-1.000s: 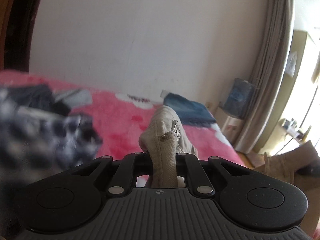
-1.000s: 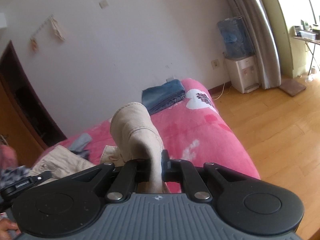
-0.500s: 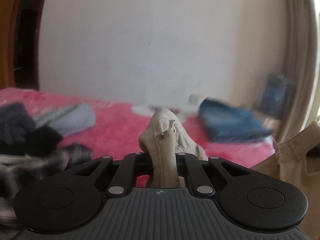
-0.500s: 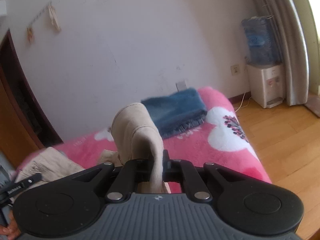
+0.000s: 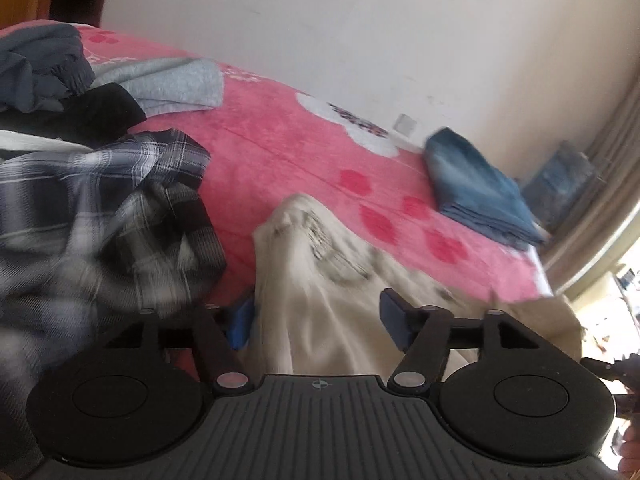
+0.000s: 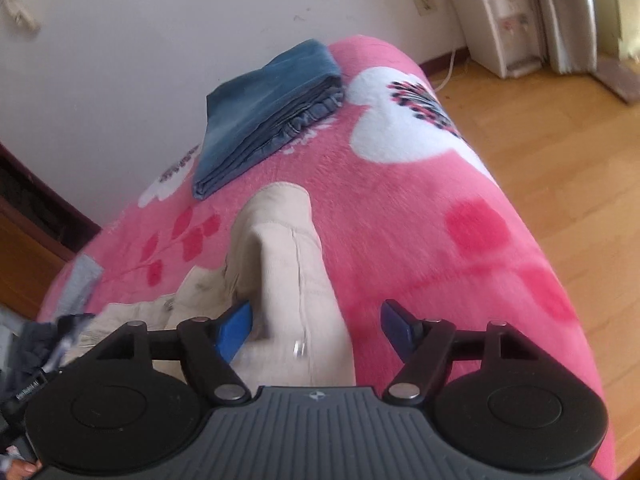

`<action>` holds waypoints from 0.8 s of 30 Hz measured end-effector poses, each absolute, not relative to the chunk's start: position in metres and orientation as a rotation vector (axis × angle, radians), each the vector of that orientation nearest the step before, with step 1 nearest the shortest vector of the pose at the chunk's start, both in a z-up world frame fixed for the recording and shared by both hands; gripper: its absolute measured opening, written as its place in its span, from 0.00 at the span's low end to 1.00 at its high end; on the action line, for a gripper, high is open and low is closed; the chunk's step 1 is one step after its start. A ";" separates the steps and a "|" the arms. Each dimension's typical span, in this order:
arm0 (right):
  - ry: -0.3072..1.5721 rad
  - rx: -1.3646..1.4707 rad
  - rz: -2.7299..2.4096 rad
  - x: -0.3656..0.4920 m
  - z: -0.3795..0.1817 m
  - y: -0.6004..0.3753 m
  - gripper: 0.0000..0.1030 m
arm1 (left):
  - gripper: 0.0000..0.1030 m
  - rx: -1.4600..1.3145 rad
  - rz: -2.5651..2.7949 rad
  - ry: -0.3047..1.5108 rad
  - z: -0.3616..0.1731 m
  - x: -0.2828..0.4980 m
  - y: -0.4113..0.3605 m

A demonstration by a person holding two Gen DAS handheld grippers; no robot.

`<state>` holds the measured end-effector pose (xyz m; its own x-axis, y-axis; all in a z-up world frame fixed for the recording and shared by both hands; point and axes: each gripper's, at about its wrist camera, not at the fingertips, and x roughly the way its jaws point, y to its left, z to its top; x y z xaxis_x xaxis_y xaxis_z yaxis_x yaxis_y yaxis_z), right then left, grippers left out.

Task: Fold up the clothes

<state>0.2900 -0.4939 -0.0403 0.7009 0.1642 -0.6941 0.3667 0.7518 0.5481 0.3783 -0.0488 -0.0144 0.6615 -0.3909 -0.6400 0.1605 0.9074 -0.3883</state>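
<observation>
A beige garment (image 5: pixel 320 276) (image 6: pixel 284 264) lies bunched on the pink blanket (image 5: pixel 288 152) (image 6: pixel 420 208). My left gripper (image 5: pixel 318 320) is opening, its blue pads (image 5: pixel 394 320) spread apart with the cloth loose between them and slipping down. In the right wrist view my right gripper (image 6: pixel 316 326) is opening too. A fold of the beige cloth stands between its pads (image 6: pixel 234 330), resting against the left one and clear of the right one.
Folded blue jeans (image 5: pixel 476 188) (image 6: pixel 268 108) lie near the wall. A plaid shirt (image 5: pixel 100 204), dark clothes (image 5: pixel 40 64) and a grey garment (image 5: pixel 168 84) pile up on the left. Wooden floor (image 6: pixel 560 140) and a water dispenser (image 6: pixel 496 28) lie beyond the bed's right edge.
Both grippers went from shut on the beige garment to open, letting the cloth go. Both hands sank toward the bed, and the views now look down at the blanket.
</observation>
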 end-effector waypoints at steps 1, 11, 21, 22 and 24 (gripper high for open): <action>0.805 0.770 -0.110 0.276 -0.037 -0.493 0.72 | 0.65 -0.307 -0.335 0.794 -0.009 0.369 -0.048; 0.895 0.865 0.079 0.113 -0.009 -0.428 0.72 | 0.69 -0.034 -0.532 0.774 0.066 0.204 -0.024; 0.961 0.672 0.042 -0.069 -0.011 -0.319 0.72 | 0.70 0.058 -0.750 1.037 0.022 0.023 -0.002; 0.963 0.666 0.010 -0.080 -0.016 -0.312 0.72 | 0.70 0.041 -0.765 1.073 0.013 0.011 -0.004; 0.957 0.686 -0.059 -0.099 -0.027 -0.303 0.72 | 0.70 0.060 -0.757 1.101 -0.002 -0.008 -0.011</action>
<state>-0.0986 -0.3033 -0.0272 0.5908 0.2461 -0.7684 0.3383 0.7890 0.5129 -0.0082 -0.0108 -0.0022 0.2330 -0.5224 -0.8203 0.5793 0.7521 -0.3144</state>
